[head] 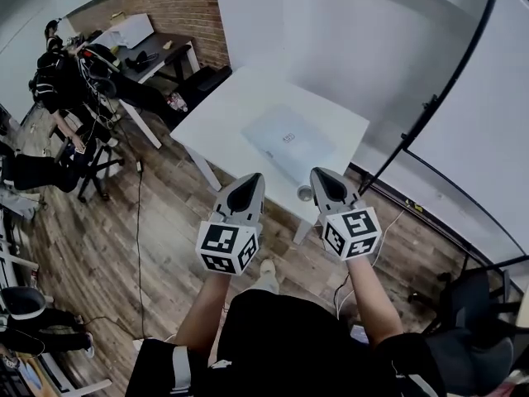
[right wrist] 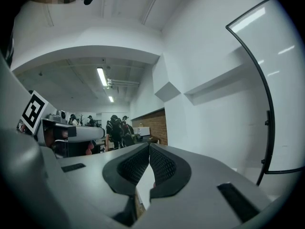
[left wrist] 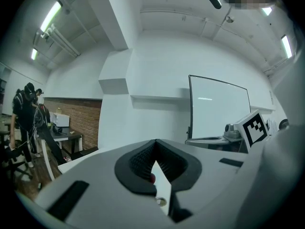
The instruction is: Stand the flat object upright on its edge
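- While both arms reach forward side by side, the left gripper [head: 250, 181] and the right gripper [head: 321, 177] point level toward the white table [head: 223, 106].
- Both claws are clenched with nothing between them (each gripper view shows it).
- The flat object [head: 287, 141] lies flat on the table, apart from both grippers.
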A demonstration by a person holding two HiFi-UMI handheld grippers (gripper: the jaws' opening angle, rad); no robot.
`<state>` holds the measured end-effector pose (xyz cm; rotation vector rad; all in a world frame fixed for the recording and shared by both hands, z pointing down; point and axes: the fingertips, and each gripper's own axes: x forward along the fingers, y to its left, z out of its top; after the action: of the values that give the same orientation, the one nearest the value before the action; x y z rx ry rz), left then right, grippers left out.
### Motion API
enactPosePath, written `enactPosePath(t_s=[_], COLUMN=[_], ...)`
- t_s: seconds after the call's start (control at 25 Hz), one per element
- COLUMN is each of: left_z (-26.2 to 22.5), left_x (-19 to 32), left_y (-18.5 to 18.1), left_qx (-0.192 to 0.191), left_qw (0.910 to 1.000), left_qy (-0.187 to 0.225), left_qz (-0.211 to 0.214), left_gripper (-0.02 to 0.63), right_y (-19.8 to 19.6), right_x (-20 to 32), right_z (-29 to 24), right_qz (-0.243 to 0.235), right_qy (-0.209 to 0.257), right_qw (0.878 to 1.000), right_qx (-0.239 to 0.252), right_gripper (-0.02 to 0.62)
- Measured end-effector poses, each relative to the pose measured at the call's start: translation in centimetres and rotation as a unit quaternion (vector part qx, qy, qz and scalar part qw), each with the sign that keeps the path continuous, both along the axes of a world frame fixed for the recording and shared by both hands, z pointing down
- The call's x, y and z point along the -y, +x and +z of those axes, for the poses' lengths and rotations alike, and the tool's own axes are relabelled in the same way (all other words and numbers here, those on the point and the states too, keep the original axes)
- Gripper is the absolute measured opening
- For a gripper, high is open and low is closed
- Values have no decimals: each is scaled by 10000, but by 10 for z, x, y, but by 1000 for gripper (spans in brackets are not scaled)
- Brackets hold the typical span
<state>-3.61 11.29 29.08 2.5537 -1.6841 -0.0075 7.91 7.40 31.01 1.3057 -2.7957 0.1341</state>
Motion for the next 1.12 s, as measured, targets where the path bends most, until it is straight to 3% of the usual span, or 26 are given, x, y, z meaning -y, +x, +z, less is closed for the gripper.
enactPosePath(t_s=[0.64, 1.12], left_z=[5, 31], left_x=[121, 160], left_y=[-72, -93], left_qx=[-230, -404], left_qw=[9995, 9978], left_qy=[-104, -366], left_qz=[165, 379], left_gripper=[11, 11], right_y=[-66, -86], right_x=[110, 146], right_z=[-6, 14], right_qz=[150, 276], right_qy=[34, -125], right_qw=[9998, 9990], right_qx=[-158, -338], right_gripper=[40, 40])
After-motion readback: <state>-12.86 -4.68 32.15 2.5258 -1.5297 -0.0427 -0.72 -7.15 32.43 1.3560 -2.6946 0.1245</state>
